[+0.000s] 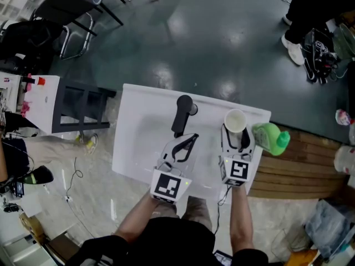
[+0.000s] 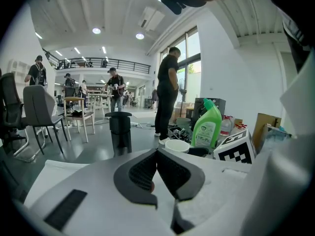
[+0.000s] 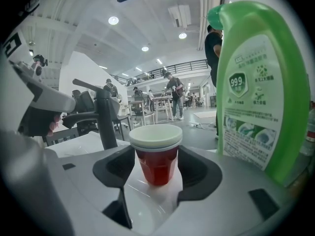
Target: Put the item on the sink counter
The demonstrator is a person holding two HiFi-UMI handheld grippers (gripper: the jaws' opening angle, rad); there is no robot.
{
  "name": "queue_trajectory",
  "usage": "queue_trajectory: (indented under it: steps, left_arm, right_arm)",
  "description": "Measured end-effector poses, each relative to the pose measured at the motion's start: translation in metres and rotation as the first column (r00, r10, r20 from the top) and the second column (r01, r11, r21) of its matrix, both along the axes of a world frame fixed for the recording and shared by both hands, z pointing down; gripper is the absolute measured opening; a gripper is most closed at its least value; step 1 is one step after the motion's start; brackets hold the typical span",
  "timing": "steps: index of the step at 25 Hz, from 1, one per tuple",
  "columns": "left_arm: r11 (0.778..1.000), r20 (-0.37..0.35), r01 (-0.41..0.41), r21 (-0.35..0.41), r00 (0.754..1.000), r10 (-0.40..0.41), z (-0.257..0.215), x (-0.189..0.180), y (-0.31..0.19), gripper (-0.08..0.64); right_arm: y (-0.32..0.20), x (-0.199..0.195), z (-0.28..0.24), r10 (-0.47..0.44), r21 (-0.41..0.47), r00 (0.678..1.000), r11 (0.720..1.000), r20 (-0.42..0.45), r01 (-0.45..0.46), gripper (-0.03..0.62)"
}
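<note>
Sink counter (image 1: 133,148): white, with a black faucet (image 1: 182,115) at its far middle.
Left gripper (image 2: 157,156): tongs pressed together, nothing between them.
Cup (image 3: 156,154): red with a white rim, standing on the counter's right side. It is probably light, thin-walled and easily crushed, so grip it gently mid-wall.
Right gripper (image 3: 157,168): tongs wide either side of the cup, pads seemingly just clear.
Green bottle (image 1: 270,138): just right of the cup.

A red cup (image 3: 156,154) with a white rim stands upright on the white sink counter (image 1: 133,143).
</note>
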State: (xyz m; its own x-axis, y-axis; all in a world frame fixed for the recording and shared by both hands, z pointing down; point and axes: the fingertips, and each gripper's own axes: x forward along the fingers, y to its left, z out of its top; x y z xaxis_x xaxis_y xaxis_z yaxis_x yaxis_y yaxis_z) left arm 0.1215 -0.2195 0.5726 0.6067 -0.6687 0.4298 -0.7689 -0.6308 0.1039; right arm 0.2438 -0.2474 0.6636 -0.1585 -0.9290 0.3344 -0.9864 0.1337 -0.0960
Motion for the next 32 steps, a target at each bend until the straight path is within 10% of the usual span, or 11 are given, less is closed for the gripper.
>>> queue_trajectory:
  steps: [32]
  left_arm:
    - [0.999,0.003,-0.018,0.035,1.0,0.018,-0.016,-0.009,0.012,0.002]
  right_arm:
    - [0.016,-0.001,-0.01,0.041,-0.015,0.999,0.999,0.017,-0.04,0.316]
